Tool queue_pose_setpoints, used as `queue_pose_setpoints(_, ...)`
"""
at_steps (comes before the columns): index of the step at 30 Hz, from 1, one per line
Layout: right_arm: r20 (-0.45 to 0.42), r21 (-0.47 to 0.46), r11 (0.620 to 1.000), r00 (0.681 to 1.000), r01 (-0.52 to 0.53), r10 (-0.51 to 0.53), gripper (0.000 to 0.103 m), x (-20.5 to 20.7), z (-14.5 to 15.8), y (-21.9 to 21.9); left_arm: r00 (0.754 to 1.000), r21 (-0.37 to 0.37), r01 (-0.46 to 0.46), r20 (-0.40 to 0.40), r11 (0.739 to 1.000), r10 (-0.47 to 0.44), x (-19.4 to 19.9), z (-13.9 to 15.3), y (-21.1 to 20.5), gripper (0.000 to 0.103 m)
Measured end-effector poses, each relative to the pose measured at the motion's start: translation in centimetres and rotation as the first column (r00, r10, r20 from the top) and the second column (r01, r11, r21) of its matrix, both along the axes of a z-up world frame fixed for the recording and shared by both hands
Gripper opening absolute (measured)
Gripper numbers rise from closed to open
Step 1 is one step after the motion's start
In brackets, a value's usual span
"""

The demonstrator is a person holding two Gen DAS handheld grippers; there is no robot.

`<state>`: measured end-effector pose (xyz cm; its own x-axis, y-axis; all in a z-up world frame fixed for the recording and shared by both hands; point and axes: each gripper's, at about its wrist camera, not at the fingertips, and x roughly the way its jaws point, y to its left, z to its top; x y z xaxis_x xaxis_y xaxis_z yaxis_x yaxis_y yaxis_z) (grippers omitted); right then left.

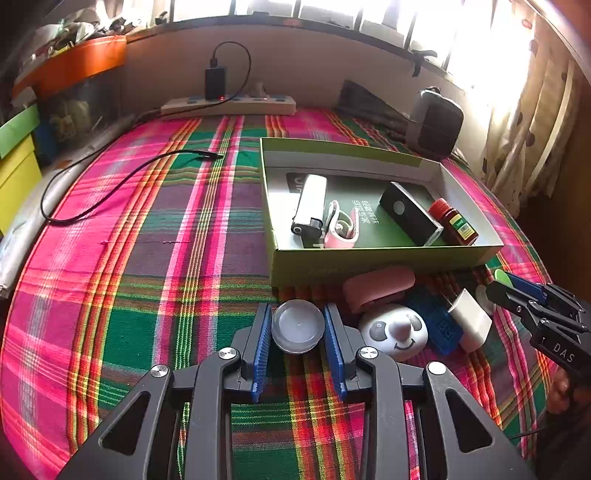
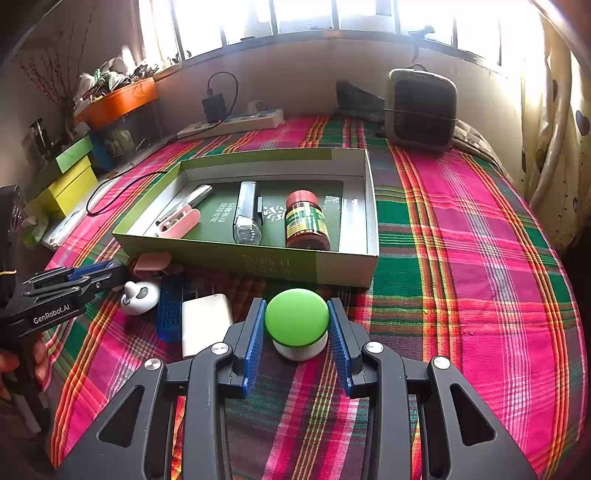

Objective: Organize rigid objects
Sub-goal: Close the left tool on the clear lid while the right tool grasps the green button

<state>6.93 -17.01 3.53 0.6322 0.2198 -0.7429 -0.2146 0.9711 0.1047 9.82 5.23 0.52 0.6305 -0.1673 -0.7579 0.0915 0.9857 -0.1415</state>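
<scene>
A clear round lid (image 1: 297,326) and a green-capped white jar (image 2: 297,322) sit just before the green box (image 2: 258,264), each clamped between jaws.

Mounted low on the left gripper (image 1: 298,332), close above the pink-and-green plaid bedspread (image 1: 129,258); angled steeply downward and forward toward the sunlit window wall (image 1: 295,11), with the shallow green cardboard box (image 1: 369,258) ahead and to the right. Mounted likewise on the right gripper (image 2: 296,326), equally near the plaid bedspread (image 2: 461,240), tilted down toward the same window wall (image 2: 295,14), green box (image 2: 258,262) ahead and to the left. Shared between both: the box, the white power strip (image 1: 229,105) (image 2: 232,123), the dark rounded heater (image 1: 436,122) (image 2: 421,107). Each gripper visible at the edge of the other's view.
</scene>
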Motion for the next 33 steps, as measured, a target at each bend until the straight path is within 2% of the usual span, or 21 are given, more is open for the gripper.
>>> queue_pose_setpoints(21,0.008,0.011,1.0,1.0,0.005,-0.005,0.035,-0.3,0.5,-0.2,0.999,0.009,0.006,0.034,1.0,-0.006,-1.0,1.1,-0.2,0.027)
queue_pose_setpoints(33,0.029,0.026,1.0,1.0,0.002,-0.003,0.035,-0.8,1.6,-0.3,0.995,0.003,0.041,0.096,0.999,-0.041,-2.0,3.6,-0.9,0.027)
